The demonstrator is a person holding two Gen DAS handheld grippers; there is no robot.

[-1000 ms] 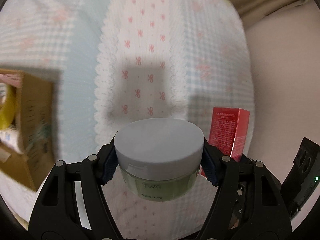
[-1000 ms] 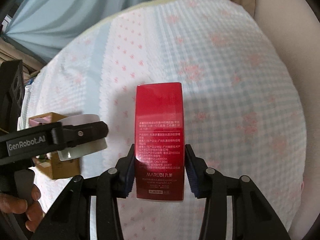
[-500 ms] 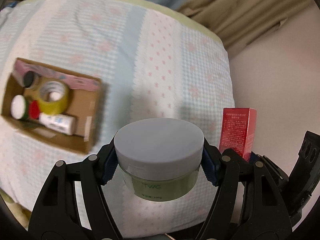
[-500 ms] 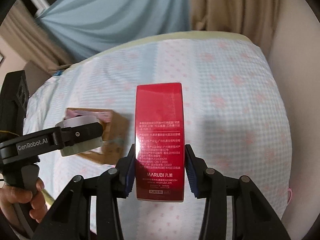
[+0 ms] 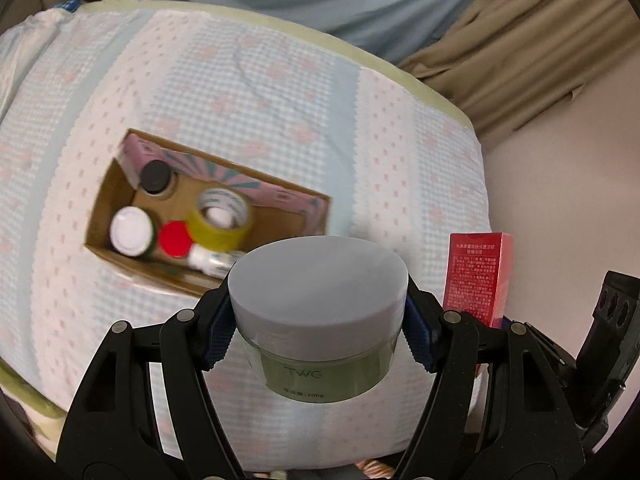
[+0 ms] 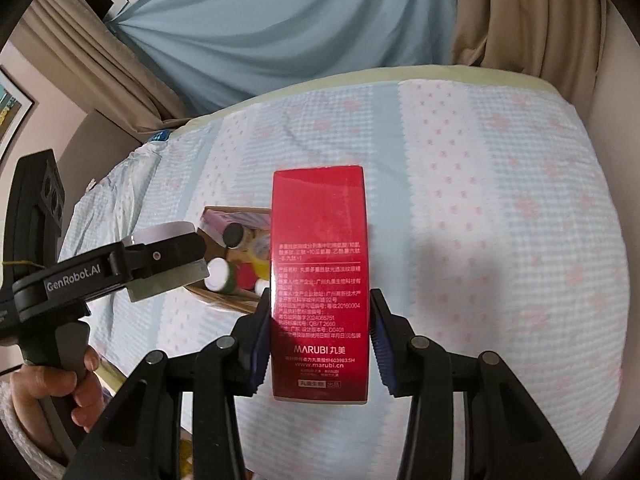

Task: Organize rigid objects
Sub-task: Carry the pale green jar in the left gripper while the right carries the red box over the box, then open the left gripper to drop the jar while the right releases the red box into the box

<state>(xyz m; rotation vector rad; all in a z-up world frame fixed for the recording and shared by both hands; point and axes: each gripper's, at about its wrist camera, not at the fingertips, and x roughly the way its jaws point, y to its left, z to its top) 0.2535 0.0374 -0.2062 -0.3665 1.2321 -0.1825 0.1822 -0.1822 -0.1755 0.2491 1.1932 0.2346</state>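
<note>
The left gripper (image 5: 318, 336) pinches a round cream jar (image 5: 318, 312) between its blue ribbed pads (image 5: 218, 336), one pad on each side of the jar just under the lid. The jar has a smooth, matte grey-white lid and a translucent pale-green body with faint "TWG" lettering. It hangs clear of the bed, upright.

The right gripper (image 6: 318, 340) is clamped on a tall glossy red carton (image 6: 319, 280), its blue pads pressing the two narrow sides near the bottom; the flat face toward the camera carries fine white print and the name "MARUBI". In the left wrist view the same carton (image 5: 478, 276) stands at 3 o'clock from the jar.

Below both lies a bed with a quilted cover (image 5: 260, 92), puckered gingham in pale blue and white with pink bows and scalloped seams. On it, at 10 o'clock from the jar, sits an open corrugated cardboard box (image 5: 100, 216) with one pink patterned flap. Inside are a yellow roll of tape (image 5: 220, 220), a black-capped bottle (image 5: 155, 176), a white-capped jar (image 5: 130, 230), a red round cap (image 5: 175, 239) and a small white tube (image 5: 210, 260), packed close together.

Draped curtains (image 6: 280, 28), light blue and tan, hang behind the bed. A hand (image 6: 52, 390) grips the left gripper's handle.
</note>
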